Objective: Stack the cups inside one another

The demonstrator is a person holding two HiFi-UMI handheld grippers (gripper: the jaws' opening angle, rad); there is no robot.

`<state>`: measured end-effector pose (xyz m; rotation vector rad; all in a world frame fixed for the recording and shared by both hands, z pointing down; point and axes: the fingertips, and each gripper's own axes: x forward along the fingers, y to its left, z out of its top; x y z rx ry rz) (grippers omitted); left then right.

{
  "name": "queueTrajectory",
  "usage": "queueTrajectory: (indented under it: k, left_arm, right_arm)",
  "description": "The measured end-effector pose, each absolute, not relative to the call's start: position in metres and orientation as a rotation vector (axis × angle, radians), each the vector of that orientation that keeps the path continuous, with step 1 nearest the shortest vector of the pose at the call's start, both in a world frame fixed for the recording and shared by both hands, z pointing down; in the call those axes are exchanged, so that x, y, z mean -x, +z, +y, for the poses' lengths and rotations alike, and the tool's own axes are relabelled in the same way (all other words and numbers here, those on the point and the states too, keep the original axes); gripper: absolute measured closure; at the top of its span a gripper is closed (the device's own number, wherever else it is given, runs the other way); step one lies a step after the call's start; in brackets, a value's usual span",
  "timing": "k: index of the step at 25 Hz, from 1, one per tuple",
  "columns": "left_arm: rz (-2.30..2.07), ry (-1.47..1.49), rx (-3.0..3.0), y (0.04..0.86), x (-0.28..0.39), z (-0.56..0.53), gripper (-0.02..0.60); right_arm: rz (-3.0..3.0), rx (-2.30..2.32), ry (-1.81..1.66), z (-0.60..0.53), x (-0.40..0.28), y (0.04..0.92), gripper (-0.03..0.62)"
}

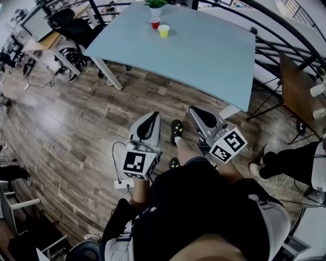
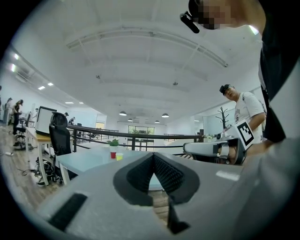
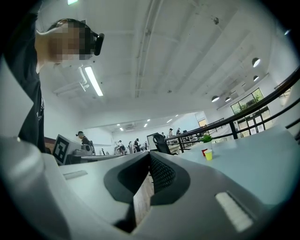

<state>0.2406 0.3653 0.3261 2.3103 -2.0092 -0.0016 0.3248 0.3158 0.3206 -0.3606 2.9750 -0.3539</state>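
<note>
Fingers (image 2: 139,174) of the left gripper (image 2: 153,155) are pressed together with nothing between them, and the right gripper (image 3: 150,154) matches it, closed tip to tip and empty too. Both grey grippers hang level over the wooden floor (image 1: 76,117), well short of the pale blue table (image 1: 204,61). Up by the table's far edge, a small red plastic cup (image 1: 155,22) stands upright. A yellow plastic cup (image 1: 163,31) stands just beside it to the right, unstacked, near a green potted plant (image 1: 155,4).
</note>
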Motion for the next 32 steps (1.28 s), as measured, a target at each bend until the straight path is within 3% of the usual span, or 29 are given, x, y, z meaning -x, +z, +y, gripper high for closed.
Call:
queueTrajectory:
  k: [32]
  left_arm:
    - [-2.131, 0.183, -2.151, 0.353, -0.096, 0.170, 0.592]
  right_arm:
    - [2.935, 0.308, -0.521, 0.090, -0.198, 0.367, 0.588]
